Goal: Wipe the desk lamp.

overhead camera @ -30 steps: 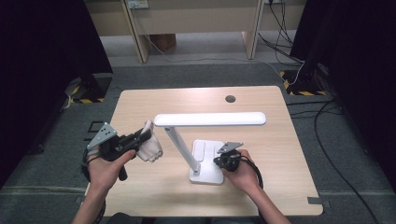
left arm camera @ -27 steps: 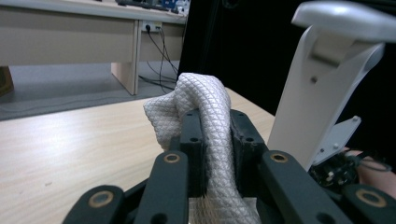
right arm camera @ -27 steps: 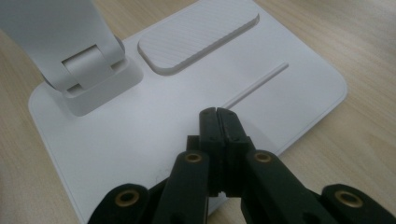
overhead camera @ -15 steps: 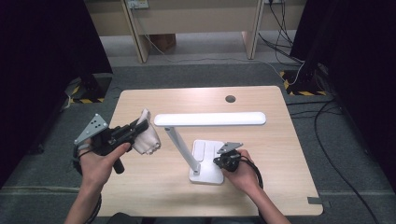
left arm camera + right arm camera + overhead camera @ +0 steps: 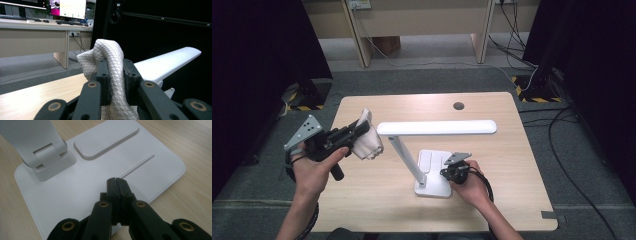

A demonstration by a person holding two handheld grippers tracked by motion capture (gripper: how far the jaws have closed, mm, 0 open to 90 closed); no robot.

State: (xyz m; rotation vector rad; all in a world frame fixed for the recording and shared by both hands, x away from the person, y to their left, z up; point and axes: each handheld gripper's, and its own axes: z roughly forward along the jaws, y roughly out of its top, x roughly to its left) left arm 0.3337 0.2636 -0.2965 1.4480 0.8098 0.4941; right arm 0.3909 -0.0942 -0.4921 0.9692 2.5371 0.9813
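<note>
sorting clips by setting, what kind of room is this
Probably an office or lab set up for recording. A small wooden table stands on grey carpet between black curtains, with desks, monitors and a keyboard behind, plus cables on the floor.

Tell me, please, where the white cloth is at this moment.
In the high view the white cloth is clamped in the left gripper, lifted above the table's left side, just left of the desk lamp's head.
</note>
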